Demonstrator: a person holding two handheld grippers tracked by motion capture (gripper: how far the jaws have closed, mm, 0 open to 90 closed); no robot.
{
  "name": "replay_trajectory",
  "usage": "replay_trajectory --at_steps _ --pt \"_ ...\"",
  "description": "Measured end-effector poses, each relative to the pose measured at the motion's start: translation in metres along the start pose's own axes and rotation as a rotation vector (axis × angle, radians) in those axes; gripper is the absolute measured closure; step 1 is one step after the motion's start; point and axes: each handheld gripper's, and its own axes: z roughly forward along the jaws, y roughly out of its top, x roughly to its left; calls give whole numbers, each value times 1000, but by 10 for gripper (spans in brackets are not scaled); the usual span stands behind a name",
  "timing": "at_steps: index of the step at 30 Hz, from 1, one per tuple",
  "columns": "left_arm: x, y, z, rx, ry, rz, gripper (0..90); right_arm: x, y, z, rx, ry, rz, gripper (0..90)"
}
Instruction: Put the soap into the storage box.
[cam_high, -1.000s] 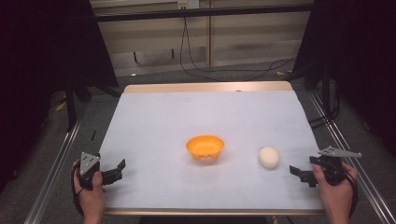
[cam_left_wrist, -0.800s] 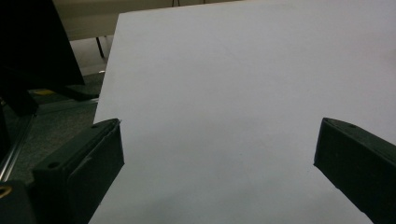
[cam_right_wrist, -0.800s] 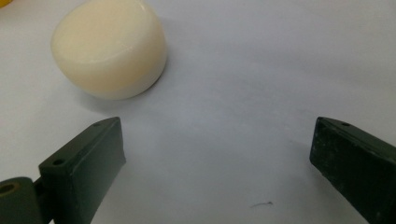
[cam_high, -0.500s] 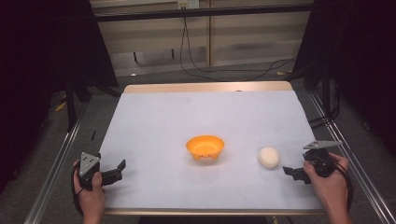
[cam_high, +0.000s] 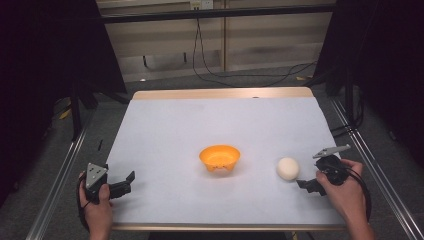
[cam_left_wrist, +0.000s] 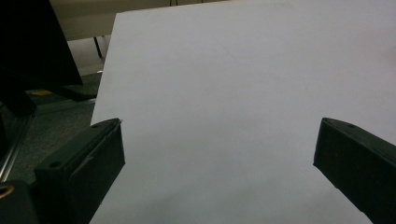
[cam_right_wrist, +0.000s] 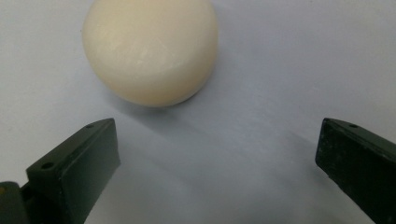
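Black jaws of the right gripper (cam_high: 303, 184) stand wide apart with nothing between them, having just been opening to that spread, and they're lined up on the cream ball (cam_high: 288, 168). In the right gripper view the ball (cam_right_wrist: 150, 49) sits just ahead of the jaw tips, a little toward the left jaw, not yet touched. The person's right hand (cam_high: 345, 192) holds the gripper low near the table's right edge, toward the front corner. The ball rests on the white table (cam_high: 210, 125), right of centre and near the front, and the orange bowl (cam_high: 219, 157) sits near it toward the table's middle, upright and apart from it.

Over at the front left corner the left gripper (cam_high: 127, 181) hangs above the table, jaws also spread and empty; its own view (cam_left_wrist: 215, 168) looks along bare white surface.

This reads as the approach step of a pick. Next comes a short push forward so the ball sits squarely between the pads, nudged a touch toward the left jaw's side, then a gentle close. It's round and smooth, so an off-centre squeeze could roll it away.
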Motion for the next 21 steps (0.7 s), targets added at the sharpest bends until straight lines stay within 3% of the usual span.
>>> replay_trajectory --at_steps 21 --pt "0 0 1 9 -9 7 19 13 21 7 53 22 -54 0"
